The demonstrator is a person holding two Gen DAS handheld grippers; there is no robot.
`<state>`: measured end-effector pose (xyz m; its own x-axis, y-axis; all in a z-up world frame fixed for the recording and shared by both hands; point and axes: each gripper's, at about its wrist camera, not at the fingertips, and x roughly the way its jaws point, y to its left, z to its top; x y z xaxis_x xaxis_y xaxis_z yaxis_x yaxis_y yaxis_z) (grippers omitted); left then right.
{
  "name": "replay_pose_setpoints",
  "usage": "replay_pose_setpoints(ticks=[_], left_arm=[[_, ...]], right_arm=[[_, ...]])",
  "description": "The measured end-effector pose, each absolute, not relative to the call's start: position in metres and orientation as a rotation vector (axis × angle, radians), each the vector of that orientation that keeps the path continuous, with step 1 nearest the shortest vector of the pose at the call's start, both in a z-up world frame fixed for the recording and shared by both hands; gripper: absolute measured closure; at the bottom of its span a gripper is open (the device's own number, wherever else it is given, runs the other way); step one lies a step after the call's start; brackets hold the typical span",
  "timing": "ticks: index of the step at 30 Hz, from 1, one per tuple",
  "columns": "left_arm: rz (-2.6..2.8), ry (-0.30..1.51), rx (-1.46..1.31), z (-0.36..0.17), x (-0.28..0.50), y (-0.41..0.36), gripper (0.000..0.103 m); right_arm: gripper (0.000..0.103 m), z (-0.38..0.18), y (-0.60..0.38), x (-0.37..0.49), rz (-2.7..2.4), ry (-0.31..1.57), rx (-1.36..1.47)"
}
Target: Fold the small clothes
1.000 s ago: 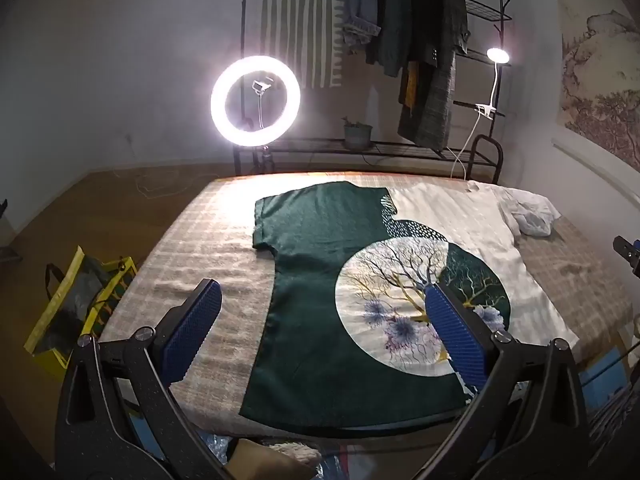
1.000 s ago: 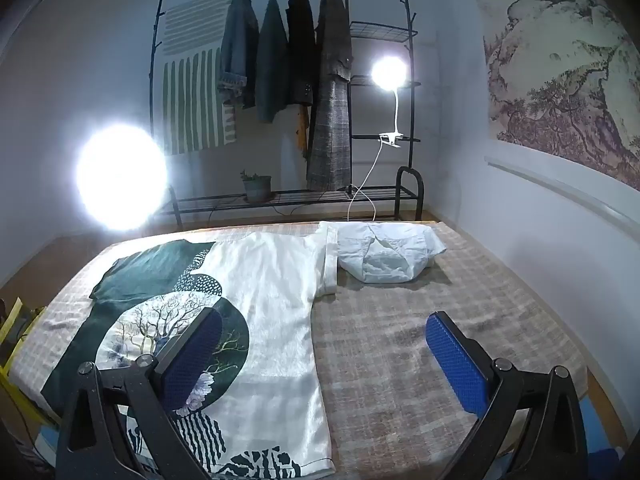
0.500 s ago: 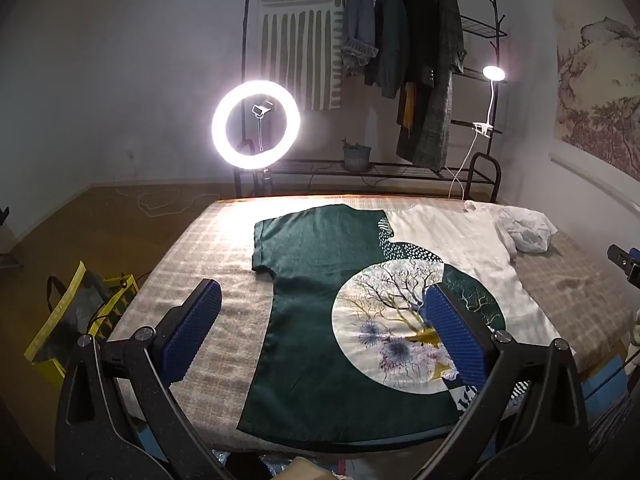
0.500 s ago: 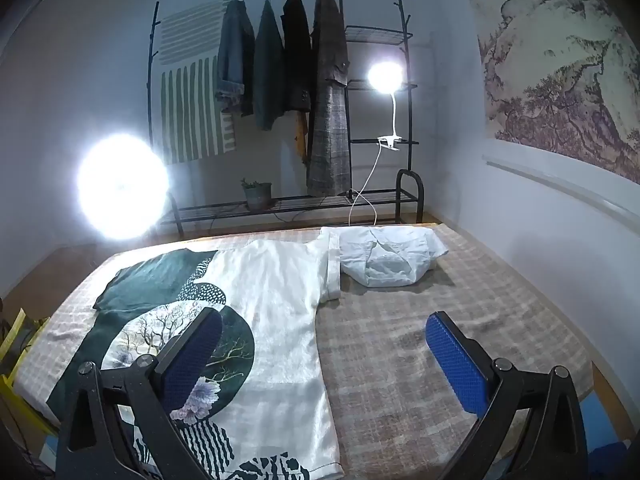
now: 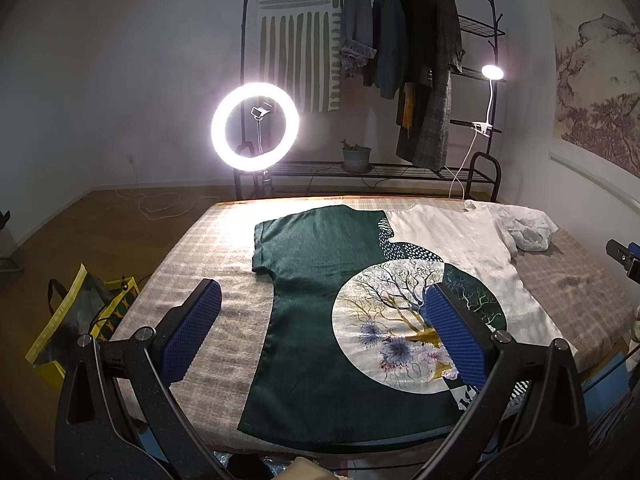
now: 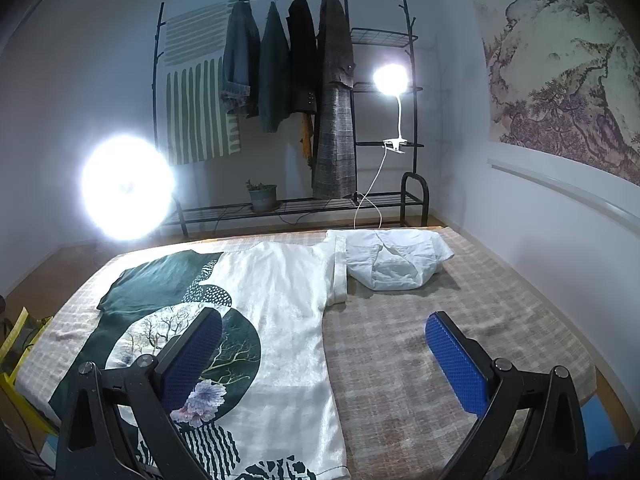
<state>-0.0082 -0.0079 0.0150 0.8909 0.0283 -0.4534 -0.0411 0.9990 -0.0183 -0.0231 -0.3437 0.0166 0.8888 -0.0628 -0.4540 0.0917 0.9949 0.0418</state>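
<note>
A green and white T-shirt (image 5: 340,304) with a round tree print lies spread flat on the checked bed cover (image 5: 208,248); it also shows in the right wrist view (image 6: 280,304). My left gripper (image 5: 320,308) is open and empty, held above the shirt's near hem. My right gripper (image 6: 324,334) is open and empty, above the shirt's right edge. A crumpled white garment (image 6: 394,260) lies at the far right of the bed, touching the shirt's sleeve; it also shows in the left wrist view (image 5: 528,228).
A ring light (image 5: 255,127) stands beyond the bed's far edge. A clothes rack (image 6: 304,92) with hanging coats and a clip lamp (image 6: 390,78) lines the back wall. A yellow bag (image 5: 76,320) sits on the floor left of the bed. The wall is close on the right.
Both grippers have pulled back and tilted up a little, so the shirt sits lower and farther in both views. Nothing on the bed has moved.
</note>
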Motion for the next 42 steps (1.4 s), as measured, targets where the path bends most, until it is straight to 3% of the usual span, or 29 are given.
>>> replay_pose_setpoints(ticks=[42], left_arm=[[0.039,0.481,-0.025,0.007,-0.005,-0.003,0.000]], right_arm=[[0.000,0.018,-0.335,-0.026,-0.077,0.455,0.043]])
